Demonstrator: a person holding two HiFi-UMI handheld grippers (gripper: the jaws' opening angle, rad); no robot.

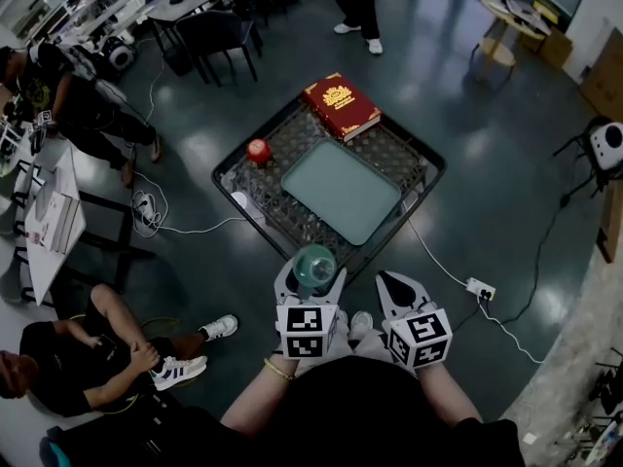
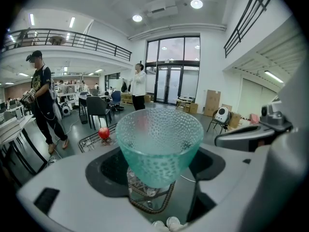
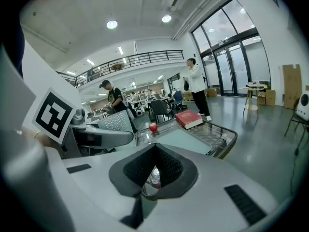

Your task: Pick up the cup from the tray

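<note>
A teal dimpled glass cup (image 1: 314,264) hangs upright between the jaws of my left gripper (image 1: 311,274), which is shut on it, in front of the table's near edge. The left gripper view has the cup (image 2: 159,146) filling the middle, held low on its body by the left gripper (image 2: 157,170). The pale green tray (image 1: 341,191) lies bare on the black wire table (image 1: 237,185). My right gripper (image 1: 396,282) is beside the left one, shut with nothing in it; its own view shows the right gripper (image 3: 153,164) with pads touching, and the tray (image 3: 179,136) beyond.
A red book (image 1: 341,105) lies at the table's far corner and a red apple (image 1: 258,150) at its left side. A power strip (image 1: 481,288) and cables lie on the floor. A person (image 1: 88,353) sits at lower left; another stands beyond the table (image 1: 355,3).
</note>
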